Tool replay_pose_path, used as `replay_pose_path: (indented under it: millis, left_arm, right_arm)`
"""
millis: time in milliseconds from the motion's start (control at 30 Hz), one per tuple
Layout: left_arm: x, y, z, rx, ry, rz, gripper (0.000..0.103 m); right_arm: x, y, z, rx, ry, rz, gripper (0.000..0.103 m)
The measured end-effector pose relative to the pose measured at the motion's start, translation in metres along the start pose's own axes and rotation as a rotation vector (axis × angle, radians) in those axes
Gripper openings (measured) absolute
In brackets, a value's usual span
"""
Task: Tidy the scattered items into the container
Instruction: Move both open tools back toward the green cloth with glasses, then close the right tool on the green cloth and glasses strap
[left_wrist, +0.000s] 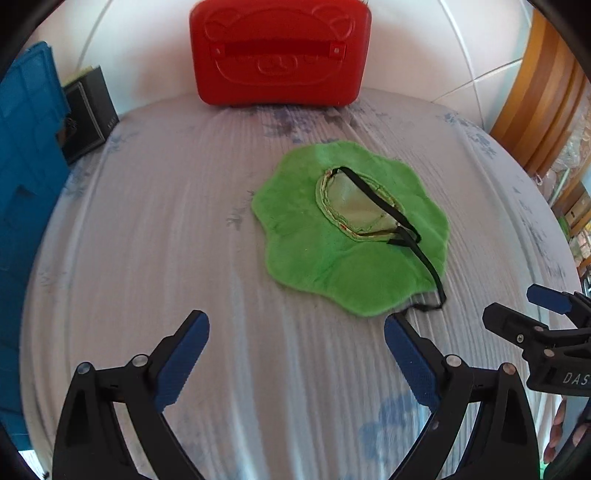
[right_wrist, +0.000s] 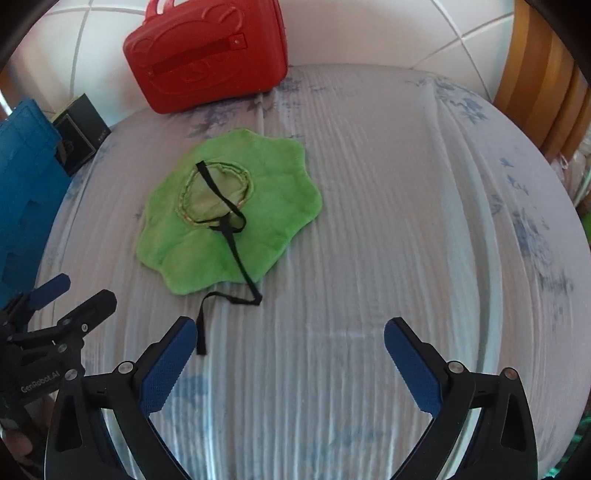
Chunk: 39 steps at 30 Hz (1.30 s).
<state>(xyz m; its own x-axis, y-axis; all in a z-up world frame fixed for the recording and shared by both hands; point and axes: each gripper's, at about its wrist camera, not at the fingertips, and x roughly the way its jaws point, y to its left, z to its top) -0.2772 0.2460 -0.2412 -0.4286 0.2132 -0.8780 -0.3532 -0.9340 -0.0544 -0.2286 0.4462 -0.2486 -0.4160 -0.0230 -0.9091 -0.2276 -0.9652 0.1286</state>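
Left wrist view shows the left gripper (left_wrist: 295, 354) wide open over the bedsheet (left_wrist: 147, 240), near a green hat (left_wrist: 332, 258). Right gripper (right_wrist: 290, 358) also gapes empty, red case (right_wrist: 207, 55) beyond.

The left gripper (left_wrist: 297, 356) and the right gripper (right_wrist: 290, 363) sit side by side, both wide open and holding nothing.

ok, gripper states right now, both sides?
Left gripper: open, holding nothing, above the bedsheet short of the green hat.
Right gripper: open, holding nothing; the hat's black strap ends by one finger.
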Motion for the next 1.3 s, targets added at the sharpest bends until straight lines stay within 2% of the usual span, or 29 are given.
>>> replay_pose_path:
  millis: [233,433,500,600,733,833,900,933,1067,1133,1200,1233,1267,1300]
  left_arm:
    - [0.056,-0.006,0.031,0.016,0.016,0.063,0.097]
    - [0.082,0.004,0.056,-0.034,0.048,0.039,0.097]
    - [0.086,0.009,0.059,-0.064,0.051,0.015,0.098]
    - [0.091,0.008,0.060,-0.036,0.049,0.033,0.103]
    - [0.091,0.007,0.060,-0.003,0.031,0.024,0.103]
    - [0.092,0.006,0.062,0.011,0.031,0.019,0.103]
    - [0.093,0.005,0.064,0.020,0.028,0.013,0.102]
    - [0.093,0.004,0.065,0.027,0.025,0.008,0.099]
    - [0.086,-0.006,0.061,0.092,-0.002,-0.026,0.070]
    - [0.084,-0.009,0.060,0.103,-0.009,-0.038,0.062]
    - [0.082,-0.014,0.059,0.114,-0.010,-0.063,0.045]
    - [0.081,-0.018,0.058,0.125,-0.008,-0.077,0.039]
    - [0.080,-0.023,0.057,0.136,-0.005,-0.086,0.030]
    - [0.078,-0.027,0.056,0.150,-0.008,-0.077,0.028]
  right_arm:
    - [0.050,-0.007,0.047,-0.012,0.028,0.007,0.103]
    - [0.080,-0.001,0.079,-0.005,0.048,0.005,0.103]
    - [0.086,-0.006,0.084,0.026,0.055,0.032,0.103]
    - [0.089,-0.005,0.087,0.011,0.053,0.022,0.103]
    - [0.089,-0.006,0.090,0.002,0.058,0.015,0.103]
    - [0.080,-0.005,0.094,0.043,0.023,0.058,0.103]
    - [0.082,0.003,0.097,0.033,0.043,0.079,0.103]
    - [0.086,0.008,0.097,0.018,0.060,0.079,0.103]
    - [0.095,0.022,0.095,-0.029,0.071,-0.017,0.099]
    - [0.095,0.025,0.094,-0.041,0.068,-0.044,0.096]
    - [0.090,0.025,0.094,-0.048,0.048,-0.050,0.074]
    - [0.088,0.026,0.093,-0.054,0.042,-0.039,0.067]
    - [0.085,0.028,0.092,-0.062,0.039,-0.022,0.049]
    - [0.084,0.030,0.091,-0.068,0.043,0.005,0.034]
